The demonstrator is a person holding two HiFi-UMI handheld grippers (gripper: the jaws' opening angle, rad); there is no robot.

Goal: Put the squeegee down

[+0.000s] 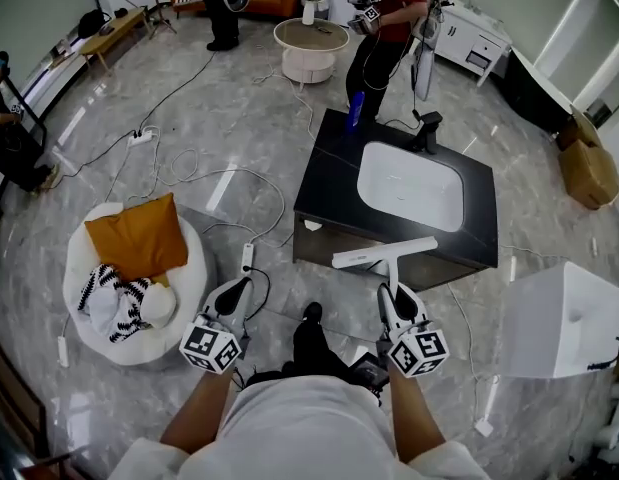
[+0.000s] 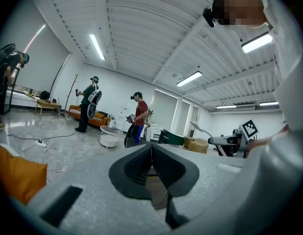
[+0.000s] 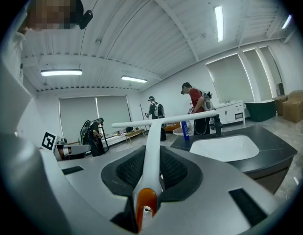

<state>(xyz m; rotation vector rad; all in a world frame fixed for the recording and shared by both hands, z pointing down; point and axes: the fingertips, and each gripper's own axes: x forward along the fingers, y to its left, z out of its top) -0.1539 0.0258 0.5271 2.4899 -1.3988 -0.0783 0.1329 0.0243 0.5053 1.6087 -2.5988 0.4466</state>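
Note:
My right gripper (image 1: 393,295) is shut on the handle of a white squeegee (image 1: 385,253), whose blade crosses just in front of the dark counter's near edge. In the right gripper view the squeegee (image 3: 152,146) runs up between the jaws, orange at its handle end, with its blade level above. My left gripper (image 1: 234,295) hangs over the floor to the left, shut with nothing in it; its jaws meet in the left gripper view (image 2: 152,155).
A black counter (image 1: 329,183) with a white sink (image 1: 409,186), a black faucet (image 1: 426,131) and a blue bottle (image 1: 355,108) stands ahead. A white beanbag (image 1: 179,288) with an orange cushion lies left, a white box (image 1: 559,318) right. Cables cross the floor. People stand at the back.

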